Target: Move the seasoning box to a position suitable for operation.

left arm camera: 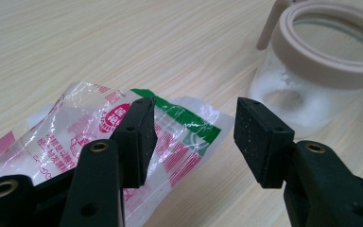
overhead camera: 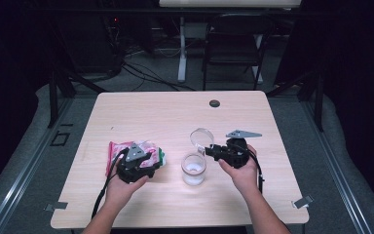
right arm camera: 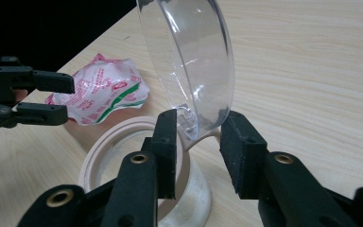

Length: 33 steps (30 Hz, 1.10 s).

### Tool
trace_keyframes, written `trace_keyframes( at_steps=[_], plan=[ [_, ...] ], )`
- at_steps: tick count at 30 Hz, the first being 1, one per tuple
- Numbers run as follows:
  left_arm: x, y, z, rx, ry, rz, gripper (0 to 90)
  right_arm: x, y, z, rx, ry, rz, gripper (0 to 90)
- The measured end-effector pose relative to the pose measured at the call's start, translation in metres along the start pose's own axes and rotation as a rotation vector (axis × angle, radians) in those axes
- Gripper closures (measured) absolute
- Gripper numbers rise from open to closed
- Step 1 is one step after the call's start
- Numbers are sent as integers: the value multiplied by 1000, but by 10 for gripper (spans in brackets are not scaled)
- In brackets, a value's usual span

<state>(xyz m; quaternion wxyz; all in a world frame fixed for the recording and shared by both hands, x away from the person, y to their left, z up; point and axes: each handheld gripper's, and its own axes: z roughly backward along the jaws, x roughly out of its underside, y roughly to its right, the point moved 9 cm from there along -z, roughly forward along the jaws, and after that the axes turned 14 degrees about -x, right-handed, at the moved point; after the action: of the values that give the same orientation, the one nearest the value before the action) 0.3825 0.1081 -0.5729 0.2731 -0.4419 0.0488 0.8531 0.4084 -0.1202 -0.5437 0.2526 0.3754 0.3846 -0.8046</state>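
A pale wooden table [overhead camera: 141, 112] is seen from above, with a person's two forearms reaching in from the near edge, each hand holding a black two-jaw gripper.

The left gripper [overhead camera: 143, 163] is held over a crinkled plastic packet [overhead camera: 117, 148] printed in red, white and green, which lies flat on the left part of the table. In the left gripper view, the packet [left arm camera: 75, 137] is seen under and behind the jaws, which stand well apart; one pad is seen in front of the packet's edge, the other over bare wood, and nothing is pinched between them.

Just to the right of the packet, near the table's middle, a small clear jar [overhead camera: 194, 169] is stood upright. It has a cream-coloured rim, and a little white powder is seen at its bottom. Its round clear lid [overhead camera: 202, 137] is hinged open and stands up behind the jar.

The right gripper [overhead camera: 209, 151] is held to the right of the jar, pointing left at the lid's base. In the right gripper view, the lid [right arm camera: 189, 61] rises steeply between the two pads. The jaws are partly open, and whether the pads touch the lid cannot be told.

A small dark round cap [overhead camera: 215, 103] is set in the table near its far edge.
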Motion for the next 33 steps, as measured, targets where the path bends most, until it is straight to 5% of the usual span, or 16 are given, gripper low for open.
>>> trace_keyframes(
  at_steps=[12,33],
  plan=[
    [5,8,-10,-39,3,-72,429,2,-2,1,-4,6,-4,633],
    [14,26,-23,-212,11,-322,423,3,-1,2,7,3,2,608]
  ],
)
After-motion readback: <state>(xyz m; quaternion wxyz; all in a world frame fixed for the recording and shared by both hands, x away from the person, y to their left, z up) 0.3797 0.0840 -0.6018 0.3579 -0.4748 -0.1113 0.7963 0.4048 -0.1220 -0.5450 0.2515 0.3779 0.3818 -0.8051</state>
